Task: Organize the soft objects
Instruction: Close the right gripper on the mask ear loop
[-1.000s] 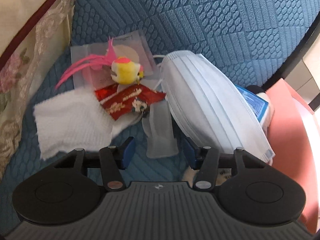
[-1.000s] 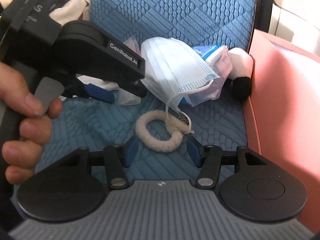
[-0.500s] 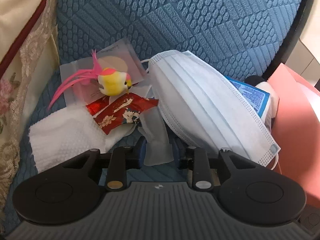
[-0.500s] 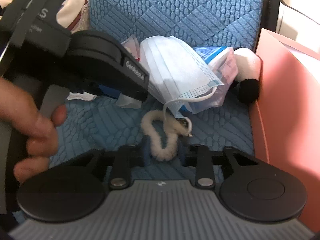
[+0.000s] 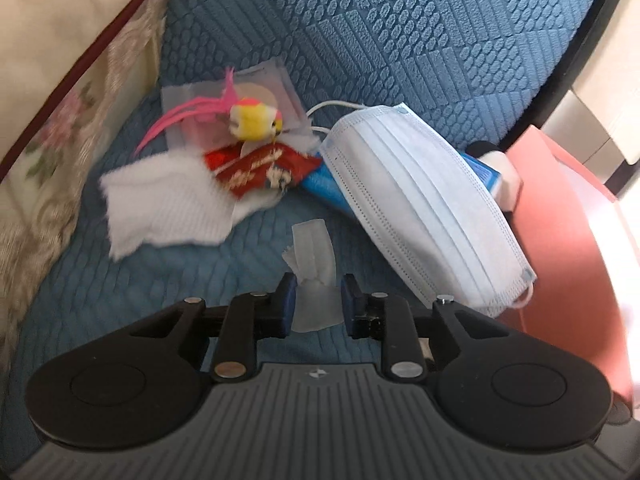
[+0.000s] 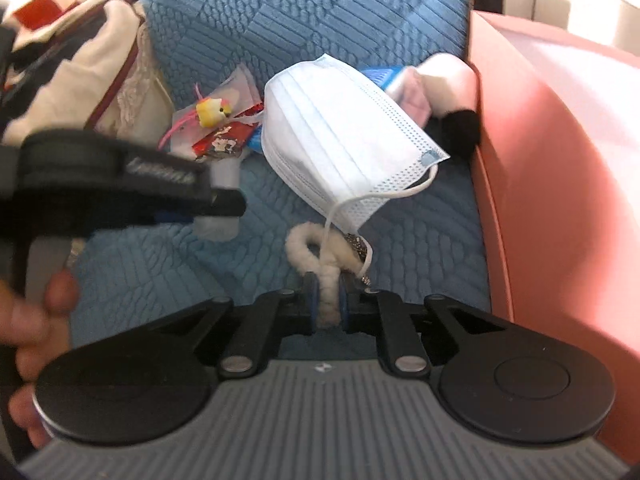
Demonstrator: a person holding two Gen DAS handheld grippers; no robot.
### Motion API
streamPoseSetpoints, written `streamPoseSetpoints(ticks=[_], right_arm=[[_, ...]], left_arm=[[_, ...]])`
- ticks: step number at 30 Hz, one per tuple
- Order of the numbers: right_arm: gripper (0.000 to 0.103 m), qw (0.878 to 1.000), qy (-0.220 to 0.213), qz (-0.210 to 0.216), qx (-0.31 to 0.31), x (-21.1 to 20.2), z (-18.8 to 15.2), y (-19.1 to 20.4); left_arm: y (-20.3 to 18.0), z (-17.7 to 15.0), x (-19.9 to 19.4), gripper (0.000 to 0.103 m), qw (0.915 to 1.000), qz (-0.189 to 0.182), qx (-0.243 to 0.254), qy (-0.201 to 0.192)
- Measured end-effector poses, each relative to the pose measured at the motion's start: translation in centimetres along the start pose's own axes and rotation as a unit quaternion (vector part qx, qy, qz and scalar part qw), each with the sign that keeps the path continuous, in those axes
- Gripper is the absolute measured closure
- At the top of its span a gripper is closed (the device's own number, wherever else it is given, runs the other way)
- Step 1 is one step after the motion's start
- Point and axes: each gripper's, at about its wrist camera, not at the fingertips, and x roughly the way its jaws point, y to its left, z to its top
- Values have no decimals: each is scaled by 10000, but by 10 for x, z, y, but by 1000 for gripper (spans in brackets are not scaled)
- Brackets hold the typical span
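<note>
Soft things lie on a blue quilted seat [image 5: 400, 40]. My left gripper [image 5: 316, 292] is shut on a small translucent white piece [image 5: 314, 256], held a little above the seat and apart from the pile. From the right wrist view the same left gripper [image 6: 200, 212] shows at the left, held by a person's hand. My right gripper [image 6: 328, 300] has its jaws closing, and the pads squeeze a fluffy cream loop [image 6: 304, 248] between them. The ear string of a pale blue face mask [image 6: 340, 136] hangs across that loop. The mask [image 5: 424, 208] leans on a blue pack.
Behind the held piece lie a white cloth [image 5: 168, 204], a red wrapper [image 5: 260, 168], a yellow toy bird with pink feathers [image 5: 256, 122] and a blue pack [image 5: 320, 184]. A flowered cushion [image 5: 60, 80] bounds the left, a pink wall [image 5: 568, 240] the right, with a black-and-white plush [image 6: 452, 96] against it.
Both grippers went from open to shut, the left on the translucent piece, the right on the fluffy loop. The left gripper has drawn back and up with its piece, away from the pile.
</note>
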Motion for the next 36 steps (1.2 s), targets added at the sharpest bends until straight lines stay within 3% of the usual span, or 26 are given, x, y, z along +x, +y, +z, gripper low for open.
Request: streamPoseSetpoints(ticks=[6,16,19,22,24,30,36], right_arm=[[89,9982,119,344,478,-20,-11,-9],[87,9964,372,679,342,-47,-34,-2],[82,9939,496,866,477,-51,-43,-2],[63,9938,401,862,577,-58,-46,-2],[60,9943,282,849,587,-63,-46,-2],[60,9976,43,479,494,-66,-44,-3],[65,9982,-80,461,376,-60,-41,0]], left_arm=[[-2,-21,-25,75,10000,-65,-26,-43],[12,-54,-65,75,9975,-226,-662,-110],[13,-61,-68,74,9969,-181,-761,-58],[14,-61,-67,74,9963,-201,-841,-22],[17,-60,-65,74,9955,-228,-922,-2],[20,-61,-59,74,9951,-159,-970,82],[23,-60,-54,74,9944,-113,-1045,97]])
